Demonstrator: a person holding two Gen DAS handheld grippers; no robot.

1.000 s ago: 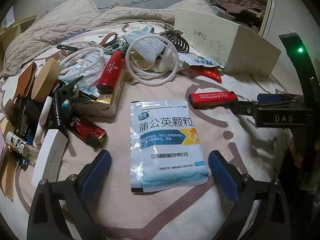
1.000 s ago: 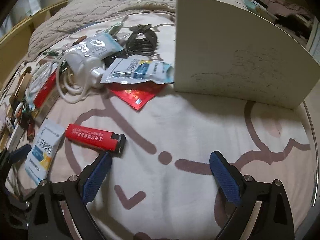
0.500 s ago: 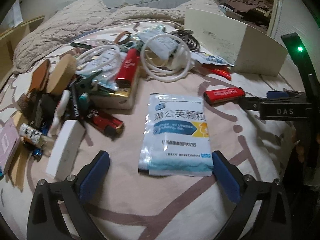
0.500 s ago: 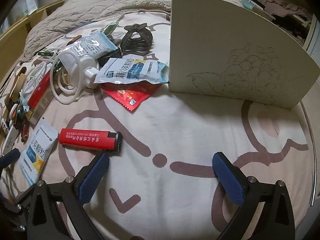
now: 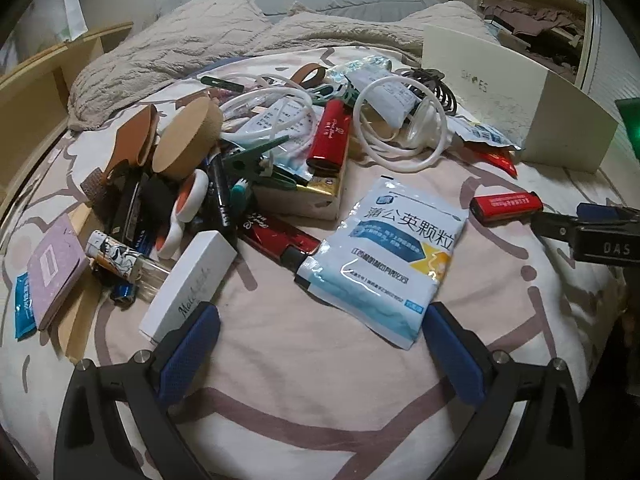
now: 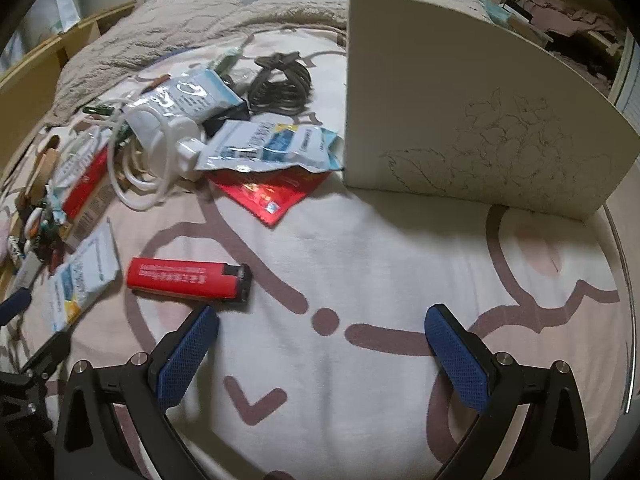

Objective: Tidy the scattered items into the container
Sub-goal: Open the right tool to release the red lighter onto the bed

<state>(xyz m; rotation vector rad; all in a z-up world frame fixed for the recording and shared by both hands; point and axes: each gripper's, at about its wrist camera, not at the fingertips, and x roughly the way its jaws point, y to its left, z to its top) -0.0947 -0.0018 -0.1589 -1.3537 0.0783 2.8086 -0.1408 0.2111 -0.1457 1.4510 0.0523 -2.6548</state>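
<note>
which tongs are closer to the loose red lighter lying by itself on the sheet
Right. The right tongs sit open with their left fingertip almost at the red lighter. The left tongs are open over the white sachet, the lighter beyond it.

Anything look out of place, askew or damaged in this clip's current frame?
No damage shows. The oddity is the clutter itself: the white-and-blue sachet lies askew on the bedsheet, one corner overlapping a dark red lighter, and a red lighter lies apart from the pile, outside the cream box.
</note>
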